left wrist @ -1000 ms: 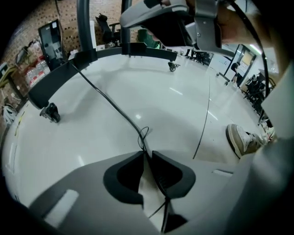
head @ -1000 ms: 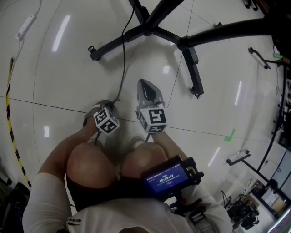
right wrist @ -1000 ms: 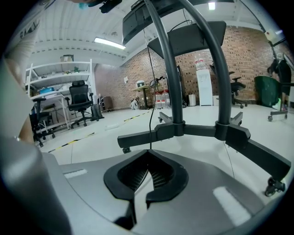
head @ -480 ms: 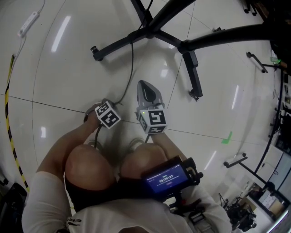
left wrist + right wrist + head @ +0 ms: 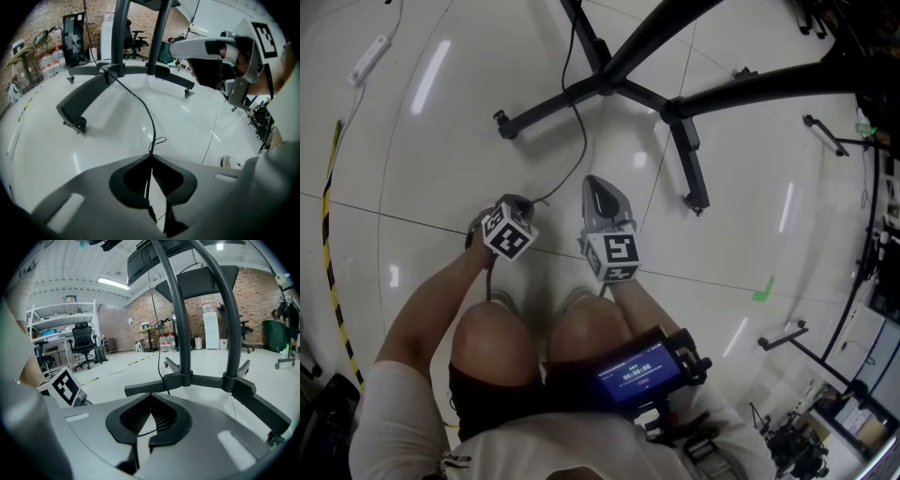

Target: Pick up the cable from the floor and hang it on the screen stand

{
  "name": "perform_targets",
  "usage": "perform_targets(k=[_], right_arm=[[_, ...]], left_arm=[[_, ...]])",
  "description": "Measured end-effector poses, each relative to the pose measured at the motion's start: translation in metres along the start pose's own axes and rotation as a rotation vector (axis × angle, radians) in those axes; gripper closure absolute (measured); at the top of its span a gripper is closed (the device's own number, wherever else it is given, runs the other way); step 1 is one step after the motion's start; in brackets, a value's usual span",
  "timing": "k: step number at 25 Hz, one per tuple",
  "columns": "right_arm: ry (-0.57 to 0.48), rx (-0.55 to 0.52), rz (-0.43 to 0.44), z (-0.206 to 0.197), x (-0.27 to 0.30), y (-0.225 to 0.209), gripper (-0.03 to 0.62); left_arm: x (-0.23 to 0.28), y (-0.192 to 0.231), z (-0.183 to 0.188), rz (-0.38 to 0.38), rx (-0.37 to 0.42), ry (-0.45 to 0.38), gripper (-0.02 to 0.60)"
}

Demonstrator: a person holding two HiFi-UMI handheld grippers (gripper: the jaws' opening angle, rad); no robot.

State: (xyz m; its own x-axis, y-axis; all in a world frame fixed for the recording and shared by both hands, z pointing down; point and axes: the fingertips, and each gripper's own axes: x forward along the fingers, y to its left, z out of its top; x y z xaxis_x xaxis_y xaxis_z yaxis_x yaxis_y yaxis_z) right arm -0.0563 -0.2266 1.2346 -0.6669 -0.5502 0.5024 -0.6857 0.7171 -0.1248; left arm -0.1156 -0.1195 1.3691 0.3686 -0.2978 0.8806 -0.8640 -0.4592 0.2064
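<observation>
Pinching the cable (image 5: 153,127) between closed jaws, left gripper (image 5: 151,158) is nearer; cable runs ahead toward screen stand (image 5: 84,96); right gripper (image 5: 150,397) closed, empty.

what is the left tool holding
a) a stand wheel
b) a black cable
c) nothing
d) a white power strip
b: in the left gripper view the left tool has its jaws closed on the thin black cable, which runs out from between them across the floor.
</observation>
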Motion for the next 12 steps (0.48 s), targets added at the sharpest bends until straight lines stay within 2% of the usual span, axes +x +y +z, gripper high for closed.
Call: perform_targets(k=[3,6,9,12], right_arm=[[0.019,0.008,0.016,0.027,-0.017,0.01,0.58],[0.026,0.01,0.017,0.061,-0.037,0.016,0.58],[0.029,0.019,0.017,0.103,-0.062,0.023,0.58],[0.023,0.006,0.027,0.154,-0.091,0.032,0.58]], left_arm=[[-0.044,0.006,0.024,0.025,-0.008,-0.046,0.565],[-0.097,0.013,0.057,0.056,-0.064,-0.112,0.565],[-0.158,0.019,0.096,0.089,-0.116,-0.186,0.565],[-0.22,0.016,0.135,0.116,-0.128,-0.238,0.565]])
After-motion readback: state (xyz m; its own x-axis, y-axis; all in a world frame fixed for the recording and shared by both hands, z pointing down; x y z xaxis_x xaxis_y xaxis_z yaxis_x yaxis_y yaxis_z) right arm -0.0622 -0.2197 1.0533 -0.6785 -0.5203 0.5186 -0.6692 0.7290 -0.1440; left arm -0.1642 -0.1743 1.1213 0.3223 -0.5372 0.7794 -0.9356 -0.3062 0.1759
